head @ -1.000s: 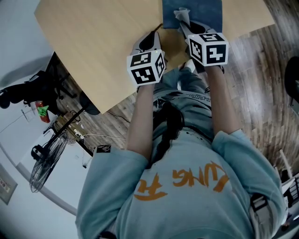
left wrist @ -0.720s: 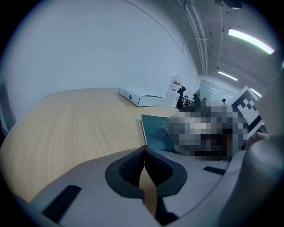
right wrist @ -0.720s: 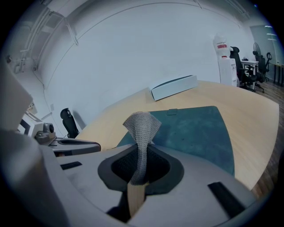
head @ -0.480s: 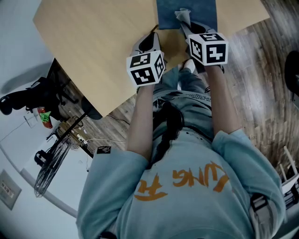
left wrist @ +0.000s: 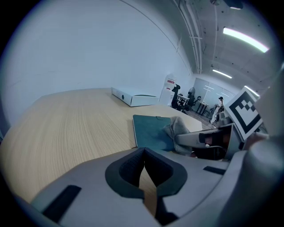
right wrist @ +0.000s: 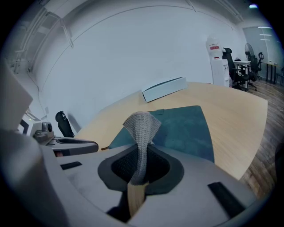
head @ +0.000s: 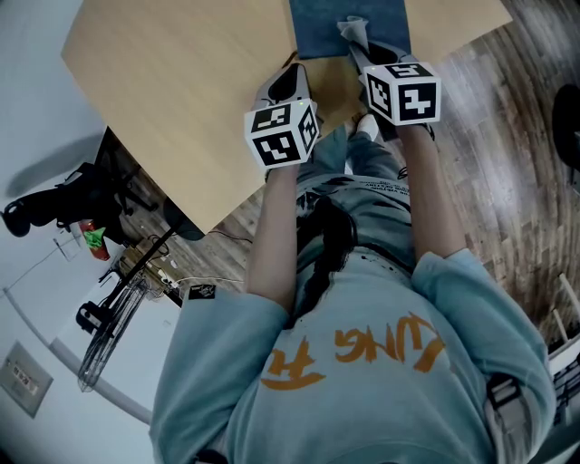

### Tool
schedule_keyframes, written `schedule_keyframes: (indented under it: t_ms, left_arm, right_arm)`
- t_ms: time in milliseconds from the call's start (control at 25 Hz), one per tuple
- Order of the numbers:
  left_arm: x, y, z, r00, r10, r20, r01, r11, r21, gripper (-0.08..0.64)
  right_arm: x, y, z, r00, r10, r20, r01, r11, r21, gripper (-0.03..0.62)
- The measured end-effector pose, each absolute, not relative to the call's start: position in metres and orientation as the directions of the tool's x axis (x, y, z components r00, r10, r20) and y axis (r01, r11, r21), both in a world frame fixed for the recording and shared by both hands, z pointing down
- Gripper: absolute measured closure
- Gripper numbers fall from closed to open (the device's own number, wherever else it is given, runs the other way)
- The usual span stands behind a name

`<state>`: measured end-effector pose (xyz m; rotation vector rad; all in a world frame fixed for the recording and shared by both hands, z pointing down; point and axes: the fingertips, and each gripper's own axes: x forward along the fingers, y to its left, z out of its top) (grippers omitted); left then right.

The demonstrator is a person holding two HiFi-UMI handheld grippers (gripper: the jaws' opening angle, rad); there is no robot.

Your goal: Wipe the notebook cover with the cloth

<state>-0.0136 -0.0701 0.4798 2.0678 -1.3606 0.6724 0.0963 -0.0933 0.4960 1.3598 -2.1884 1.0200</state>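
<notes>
Dark teal flat notebook [head: 317, 27] lies on the far side of the pale wooden bench [head: 181, 91], its cover facing up and its near edge towards the person. The grey knitted cloth [right wrist: 142, 133] is pinched in the right tongs [right wrist: 140, 170], whose jaws are clamped on its lower end. The rest stands up in a loose peak at the cover's near edge. From the left gripper view the bunched cloth appears to rest on the cover.

Against the head view of a second ago, the cloth now sits further right along that near edge, about midway across instead of towards the left corner. Part of that shift may be the head camera turning, since the bench has slid in the picture too. Judged so, a rightward wiping stroke seems under way, with only the near strip of the cover covered and the far part yet to be wiped.

The left tongs [left wrist: 143, 170] are closed on nothing, pads meeting, and hover over bare wood just beside the notebook's near left corner, doing no visible work. A white flat box [left wrist: 133, 96] lies on the far side of the bench, well apart from the notebook.
</notes>
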Motion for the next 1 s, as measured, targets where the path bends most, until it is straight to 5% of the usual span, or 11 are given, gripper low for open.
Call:
schedule_keyframes:
  t_ms: [1000]
  left_arm:
    - [0.016,-0.084,0.476,0.413,-0.610,0.676,-0.895,-0.408,0.179,0.543]
  right_arm:
    - [0.127,-0.093,0.496,-0.430,-0.642,0.635,-0.891,0.191,-0.411,0.566]
